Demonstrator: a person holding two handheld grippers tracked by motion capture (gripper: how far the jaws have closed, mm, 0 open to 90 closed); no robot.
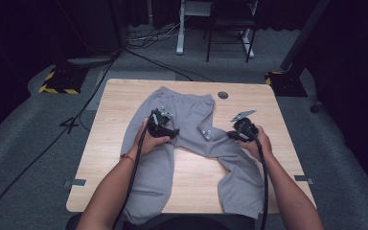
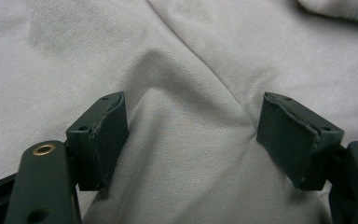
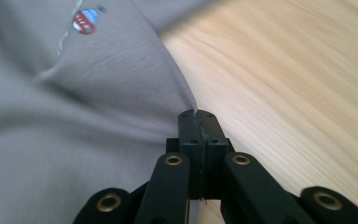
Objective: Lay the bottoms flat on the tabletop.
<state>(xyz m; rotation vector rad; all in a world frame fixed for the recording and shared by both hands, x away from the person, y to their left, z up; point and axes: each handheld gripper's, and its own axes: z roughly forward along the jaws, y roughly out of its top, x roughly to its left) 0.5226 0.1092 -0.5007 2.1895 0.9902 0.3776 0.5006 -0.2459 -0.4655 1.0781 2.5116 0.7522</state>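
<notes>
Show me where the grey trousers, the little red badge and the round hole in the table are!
grey trousers (image 1: 187, 111): high view, on the seat below the waistband.
little red badge (image 3: 84, 22): right gripper view, on the badge's red middle.
round hole (image 1: 223, 95): high view, on its dark centre near the table's far edge.

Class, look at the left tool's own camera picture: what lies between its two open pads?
A raised fold of the grey trousers lies between the left tool's pads, which stand wide apart, as the left gripper view shows.
</notes>
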